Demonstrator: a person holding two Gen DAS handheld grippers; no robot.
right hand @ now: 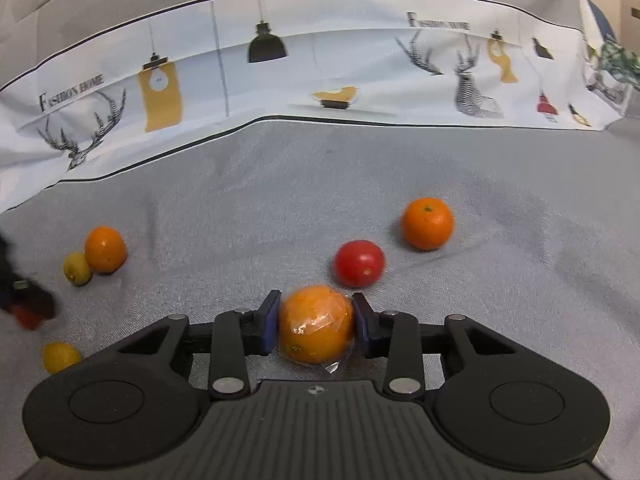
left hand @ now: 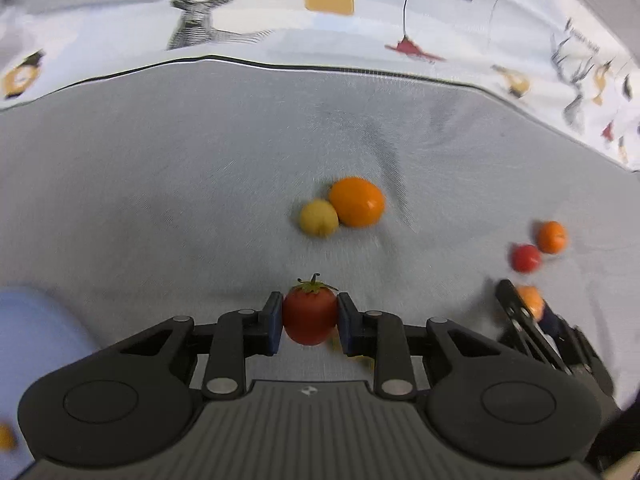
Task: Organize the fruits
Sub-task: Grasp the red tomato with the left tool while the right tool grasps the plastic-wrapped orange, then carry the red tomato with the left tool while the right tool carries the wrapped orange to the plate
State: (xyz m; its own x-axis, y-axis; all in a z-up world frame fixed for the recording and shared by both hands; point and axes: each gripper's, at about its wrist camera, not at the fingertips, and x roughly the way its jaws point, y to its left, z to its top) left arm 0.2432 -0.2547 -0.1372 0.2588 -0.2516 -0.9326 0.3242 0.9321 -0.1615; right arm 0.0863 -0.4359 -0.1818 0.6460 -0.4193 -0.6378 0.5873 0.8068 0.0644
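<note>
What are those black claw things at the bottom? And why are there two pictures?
Those are two grabbing tools that a person holds, one in each hand. Each has a camera looking out along its two fingers, so you get one picture per tool. The left gripper is squeezing a red tomato with a green stem. The right gripper is squeezing an orange wrapped in clear plastic. On the grey cloth lie more fruits: a red tomato, a bare orange, another orange touching a small yellow fruit, and one more yellow fruit.
</note>
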